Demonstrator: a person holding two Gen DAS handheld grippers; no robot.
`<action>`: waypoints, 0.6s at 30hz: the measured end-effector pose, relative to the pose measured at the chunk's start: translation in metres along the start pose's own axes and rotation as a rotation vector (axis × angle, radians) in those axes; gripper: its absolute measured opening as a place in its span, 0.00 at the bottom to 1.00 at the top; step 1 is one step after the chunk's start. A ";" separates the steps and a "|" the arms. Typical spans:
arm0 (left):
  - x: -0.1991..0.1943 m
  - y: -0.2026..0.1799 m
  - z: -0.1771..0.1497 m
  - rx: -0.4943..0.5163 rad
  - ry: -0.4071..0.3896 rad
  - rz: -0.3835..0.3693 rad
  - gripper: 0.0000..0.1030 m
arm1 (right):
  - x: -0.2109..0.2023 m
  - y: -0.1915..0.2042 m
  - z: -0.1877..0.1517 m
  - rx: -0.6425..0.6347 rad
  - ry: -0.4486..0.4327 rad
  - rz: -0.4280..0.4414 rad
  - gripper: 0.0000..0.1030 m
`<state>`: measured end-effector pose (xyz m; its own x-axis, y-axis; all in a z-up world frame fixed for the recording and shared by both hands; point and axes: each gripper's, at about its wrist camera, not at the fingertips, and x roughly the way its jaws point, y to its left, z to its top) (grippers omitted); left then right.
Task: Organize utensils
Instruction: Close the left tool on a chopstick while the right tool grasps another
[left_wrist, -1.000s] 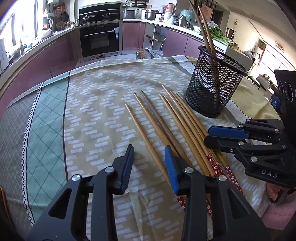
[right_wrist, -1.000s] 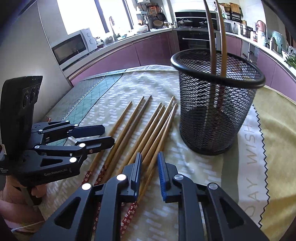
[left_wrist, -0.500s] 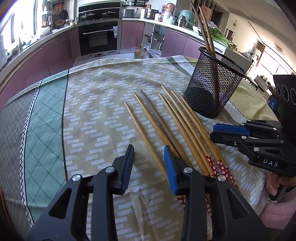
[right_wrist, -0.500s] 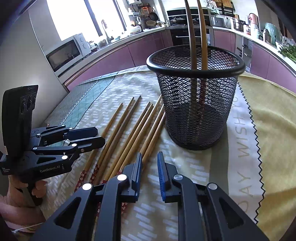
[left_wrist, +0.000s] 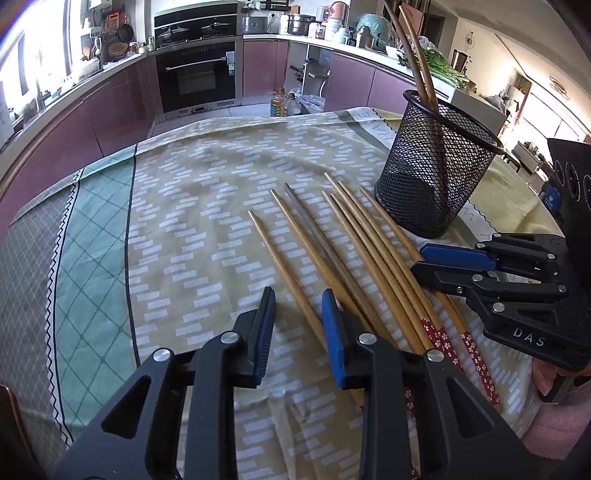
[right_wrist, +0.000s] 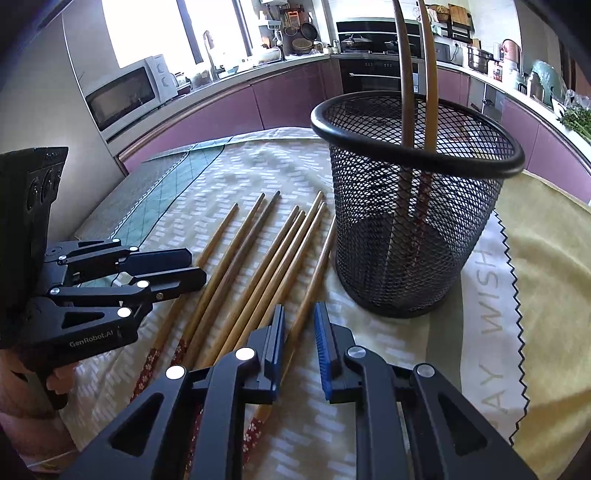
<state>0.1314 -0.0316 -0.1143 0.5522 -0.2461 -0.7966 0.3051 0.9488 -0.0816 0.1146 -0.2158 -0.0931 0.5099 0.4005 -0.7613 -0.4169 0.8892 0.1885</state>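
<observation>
Several wooden chopsticks (left_wrist: 354, 236) (right_wrist: 273, 251) lie side by side on the patterned cloth, their red flowered ends toward me. A black mesh cup (left_wrist: 432, 184) (right_wrist: 406, 240) stands just beyond them with two chopsticks (left_wrist: 417, 66) (right_wrist: 406, 74) upright inside. My left gripper (left_wrist: 297, 299) (right_wrist: 195, 264) hovers low with the leftmost chopstick between its jaws, which are closing; the pads do not press on it. My right gripper (right_wrist: 300, 310) (left_wrist: 419, 260) hangs over the rightmost chopstick with a narrow gap and grips nothing.
The tablecloth (left_wrist: 184, 229) covers the table, and a plain yellow cloth (right_wrist: 546, 295) lies to the right of the cup. Behind the table run purple kitchen cabinets with an oven (left_wrist: 199, 74) and a microwave (right_wrist: 125, 96). A hand (right_wrist: 22, 387) holds each gripper's handle.
The left jaws have narrowed a little around the leftmost chopstick. The right gripper has shifted only slightly and stays low beside the cup. The chopsticks have not moved.
</observation>
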 end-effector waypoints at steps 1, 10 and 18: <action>0.000 0.000 0.000 -0.003 -0.002 0.009 0.23 | 0.000 -0.001 0.000 0.005 -0.002 0.000 0.13; -0.004 0.009 -0.005 -0.088 -0.028 -0.009 0.09 | -0.005 -0.014 -0.003 0.085 -0.012 0.059 0.06; -0.014 0.011 -0.009 -0.098 -0.036 -0.013 0.07 | -0.024 -0.013 -0.004 0.065 -0.046 0.100 0.06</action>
<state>0.1199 -0.0160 -0.1089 0.5767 -0.2640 -0.7732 0.2365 0.9598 -0.1514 0.1050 -0.2381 -0.0792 0.5031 0.4963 -0.7075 -0.4182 0.8562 0.3033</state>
